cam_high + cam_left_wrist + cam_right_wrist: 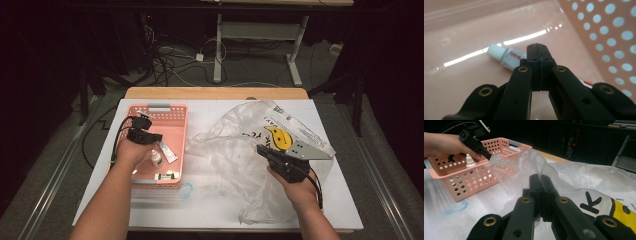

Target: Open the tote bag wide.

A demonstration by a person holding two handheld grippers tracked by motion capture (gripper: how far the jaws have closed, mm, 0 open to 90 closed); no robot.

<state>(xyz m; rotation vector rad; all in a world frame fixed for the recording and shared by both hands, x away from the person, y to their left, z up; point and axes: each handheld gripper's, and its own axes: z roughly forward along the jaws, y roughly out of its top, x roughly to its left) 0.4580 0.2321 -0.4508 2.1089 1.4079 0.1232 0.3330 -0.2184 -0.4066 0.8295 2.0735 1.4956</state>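
A pink perforated basket [176, 125] stands on the left of the table. My left gripper [159, 136] reaches into it with its jaws shut and nothing between them. In the left gripper view the shut tips [537, 46] hang just over a white tube with red print [504, 56], which lies on the basket floor [461, 82]. A crumpled clear plastic bag [225, 145] with a yellow smiley print spreads over the middle and right. My right gripper [540, 177] is shut on a fold of the bag's film [524, 162], which rises from the tips.
The basket also holds a small white dropper bottle [156, 159] and a small white-and-green item [167, 175] near its front wall. A blue smudge [186, 190] marks the white table cover in front of the basket. Cables lie on the floor beyond the table.
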